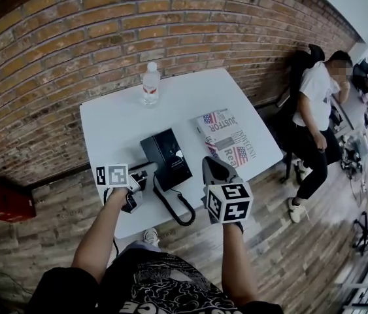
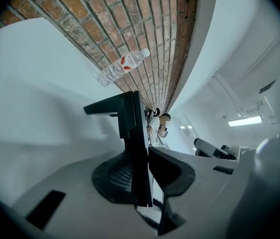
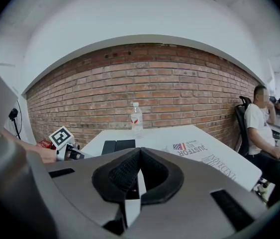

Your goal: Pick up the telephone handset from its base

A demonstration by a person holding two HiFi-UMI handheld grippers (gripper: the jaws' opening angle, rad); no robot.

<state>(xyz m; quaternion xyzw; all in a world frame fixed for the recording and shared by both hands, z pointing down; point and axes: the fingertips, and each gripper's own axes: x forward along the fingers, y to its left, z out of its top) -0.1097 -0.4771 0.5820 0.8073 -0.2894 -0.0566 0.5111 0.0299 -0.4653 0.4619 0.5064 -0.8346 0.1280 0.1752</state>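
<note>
- Probably the telephone handset [image 2: 133, 133] is light, hard plastic: stiff, not fragile, but smooth, so it may slip between the pads if you squeeze weakly.
- Take hold on the straight middle bar, between the ear end and the mouth end. There the sides are flat and the weight should balance.
- Mind the coiled cord [image 1: 178, 209]. It ties the handset to the base [image 1: 167, 150] and, I judge, will pull back when you lift. The base looks light and could drag on the tabletop [image 1: 118, 120].
- Your left gripper [image 2: 142, 158] is closed narrow on the handset: the black slab stands edge-on between the two pads, and they appear to press its two sides.
- In the head view the handset lies along the 9 o'clock side of the base, and your left gripper reaches it from about 7 o'clock.
- Your right gripper [image 3: 138, 156] has its pads together at the tips with nothing between them. It hangs at about 4 o'clock of the base, apart from it.
- A water bottle [image 1: 150, 84] stands at 12 o'clock of the base, well apart.
</note>
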